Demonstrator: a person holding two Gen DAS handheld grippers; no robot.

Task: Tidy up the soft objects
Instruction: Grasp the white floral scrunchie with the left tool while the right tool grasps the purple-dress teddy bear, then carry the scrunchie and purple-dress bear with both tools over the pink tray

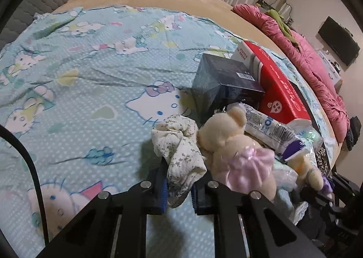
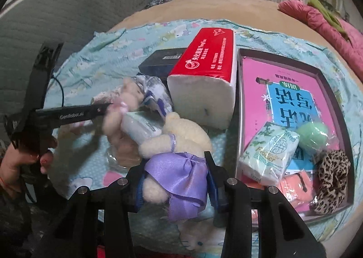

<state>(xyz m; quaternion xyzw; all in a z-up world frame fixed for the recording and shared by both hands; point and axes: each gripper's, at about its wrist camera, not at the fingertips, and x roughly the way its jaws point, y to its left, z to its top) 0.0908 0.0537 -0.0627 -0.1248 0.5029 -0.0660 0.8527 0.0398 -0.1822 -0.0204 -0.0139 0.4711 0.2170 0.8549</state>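
My left gripper (image 1: 179, 187) is shut on a white floral cloth (image 1: 179, 151) that bunches up above the blue Hello Kitty bedsheet (image 1: 90, 76). A cream teddy bear in a pink dress (image 1: 238, 151) lies just right of it. My right gripper (image 2: 174, 181) is closed around a cream teddy bear in a purple dress (image 2: 179, 156), its pads pressing the skirt. The left gripper's body (image 2: 68, 115) shows at the left of the right wrist view, beside the pink-dress bear (image 2: 120, 108).
A red tissue pack (image 2: 206, 72), a dark box (image 1: 224, 81) and a wrapped tissue packet (image 1: 267, 126) crowd the bears. A dark tray (image 2: 333, 90) holds a pink book, a floral tissue pack (image 2: 270, 151), a green ball (image 2: 313, 133) and a leopard scrunchie (image 2: 331, 174). A pink quilt (image 1: 317, 72) lies at right.
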